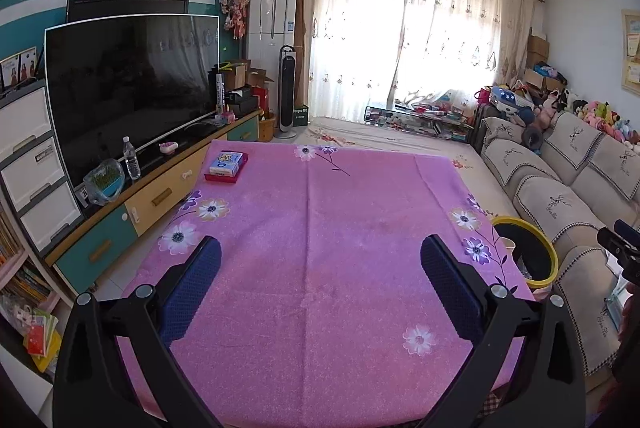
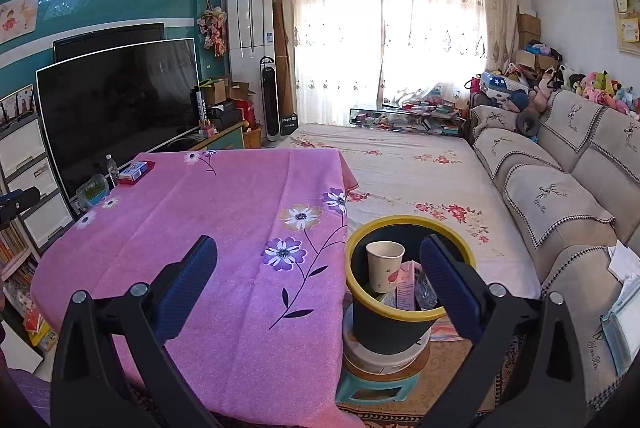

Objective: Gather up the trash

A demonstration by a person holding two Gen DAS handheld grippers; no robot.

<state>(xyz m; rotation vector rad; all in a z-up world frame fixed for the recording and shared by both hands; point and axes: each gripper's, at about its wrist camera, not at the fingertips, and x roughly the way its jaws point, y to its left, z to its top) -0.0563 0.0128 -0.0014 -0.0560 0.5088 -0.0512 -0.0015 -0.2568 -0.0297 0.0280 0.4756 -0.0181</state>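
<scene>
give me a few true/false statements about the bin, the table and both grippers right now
1. The paper cup is inside the bin. True.
2. The right gripper is shut on a cup. False: it is open and holds nothing.
3. A box lies at the far left corner of the pink tablecloth. True.
4. The bin sits on the tablecloth. False: it stands beside the table, on a low stool.
5. The left gripper is open and empty. True.
6. The bin's rim is red. False: it is yellow.
</scene>
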